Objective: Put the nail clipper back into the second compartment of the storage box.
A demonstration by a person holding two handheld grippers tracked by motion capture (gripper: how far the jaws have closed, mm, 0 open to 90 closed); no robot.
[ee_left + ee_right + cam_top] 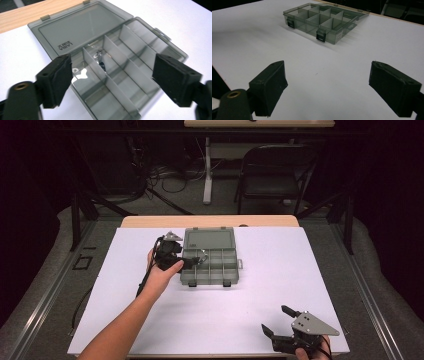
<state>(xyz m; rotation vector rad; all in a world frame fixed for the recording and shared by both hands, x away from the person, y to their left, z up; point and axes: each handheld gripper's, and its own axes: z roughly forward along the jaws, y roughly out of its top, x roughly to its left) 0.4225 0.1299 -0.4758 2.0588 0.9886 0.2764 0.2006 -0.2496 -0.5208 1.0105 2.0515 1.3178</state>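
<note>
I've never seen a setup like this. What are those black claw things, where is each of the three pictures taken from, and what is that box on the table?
A person at a table holds a hand-held two-jaw gripper in each hand. The high view looks down from above: the left gripper is at the box, the right gripper rests near the table's front edge. The other two pictures come from small cameras riding on each gripper, looking along its black jaws.

On the white table lies a clear grey compartment box with its lid folded open. A small shiny metal piece lies in one compartment; what it is I cannot tell.

Both grippers are open and hold nothing.
</note>
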